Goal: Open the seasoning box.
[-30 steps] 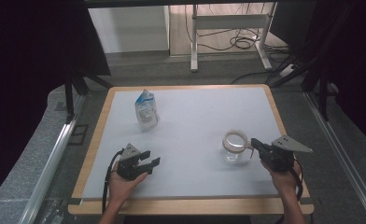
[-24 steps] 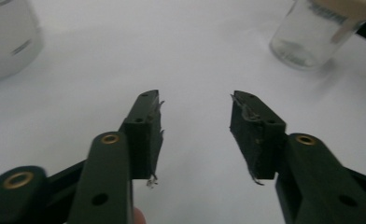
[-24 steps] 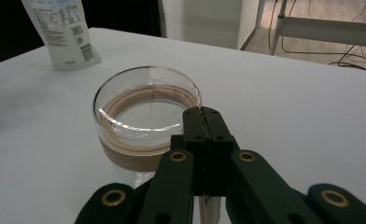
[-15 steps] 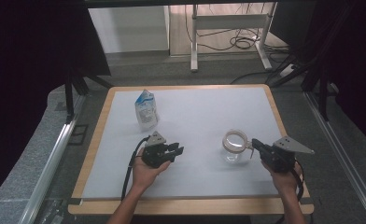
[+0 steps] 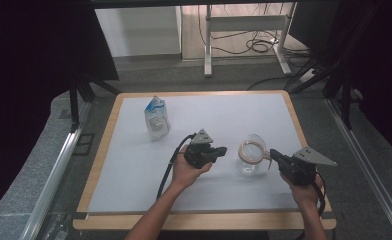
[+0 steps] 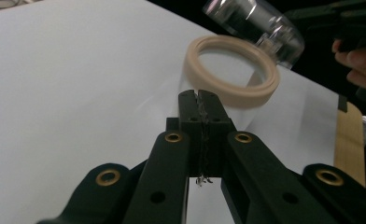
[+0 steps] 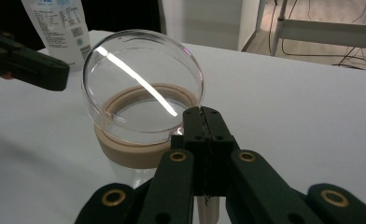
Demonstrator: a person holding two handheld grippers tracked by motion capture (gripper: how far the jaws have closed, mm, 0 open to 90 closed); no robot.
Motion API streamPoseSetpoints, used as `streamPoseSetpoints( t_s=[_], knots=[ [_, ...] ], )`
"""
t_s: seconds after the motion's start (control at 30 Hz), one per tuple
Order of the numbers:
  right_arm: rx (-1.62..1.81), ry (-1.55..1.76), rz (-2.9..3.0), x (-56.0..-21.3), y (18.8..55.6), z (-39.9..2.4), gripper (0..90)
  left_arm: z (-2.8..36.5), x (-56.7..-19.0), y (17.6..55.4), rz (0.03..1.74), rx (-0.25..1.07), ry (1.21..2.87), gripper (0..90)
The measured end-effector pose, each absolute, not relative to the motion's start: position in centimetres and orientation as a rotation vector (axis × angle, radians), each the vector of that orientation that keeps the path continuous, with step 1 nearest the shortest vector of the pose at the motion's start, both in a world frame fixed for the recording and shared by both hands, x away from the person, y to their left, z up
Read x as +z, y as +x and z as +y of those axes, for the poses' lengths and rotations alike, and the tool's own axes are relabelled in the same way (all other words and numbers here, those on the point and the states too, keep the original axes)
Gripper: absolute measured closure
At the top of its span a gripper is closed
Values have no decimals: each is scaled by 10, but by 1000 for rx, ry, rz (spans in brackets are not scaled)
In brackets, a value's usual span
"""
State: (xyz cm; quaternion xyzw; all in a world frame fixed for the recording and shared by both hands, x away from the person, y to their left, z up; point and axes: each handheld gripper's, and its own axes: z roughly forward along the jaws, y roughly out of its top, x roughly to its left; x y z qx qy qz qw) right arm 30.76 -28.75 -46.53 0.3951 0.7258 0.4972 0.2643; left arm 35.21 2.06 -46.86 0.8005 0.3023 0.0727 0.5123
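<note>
1. Holding everything up is the white table (image 5: 134, 165) with its wooden rim.
2. Standing near the far left corner is a white pouch (image 5: 157, 118).
3. Sitting near the right edge is a clear glass jar (image 5: 252, 152) with a tan ring; its round glass lid (image 7: 139, 79) is tipped up.
4. Pointing at the jar, just beside it, the left claw (image 5: 221, 150) has just been closing and is together, with nothing in it.
5. Reaching from the jar's other side, the right claw (image 5: 274, 156) is together by the lid; I cannot tell if it pinches anything.

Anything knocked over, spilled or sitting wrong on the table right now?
Nothing spilled or toppled. The glass jar stands upright with its clear lid swung open above the beige rim, and looks empty. The white pouch stands upright at the table's far left.
</note>
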Motion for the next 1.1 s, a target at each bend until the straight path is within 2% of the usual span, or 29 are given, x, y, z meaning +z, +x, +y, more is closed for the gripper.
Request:
streamPoseSetpoints(
  t_s=[0.2,0.87,1.1],
  knots=[
    [1346,1065,1962,-465,307,-288,900,-2,-463,357,689,156,1949,900],
    [1395,1084,1962,-467,296,-290,900,-25,-455,361,640,129,1992,900],
    [1399,1102,2046,-492,280,-291,899,-30,-447,360,629,131,1993,900]
  ],
)
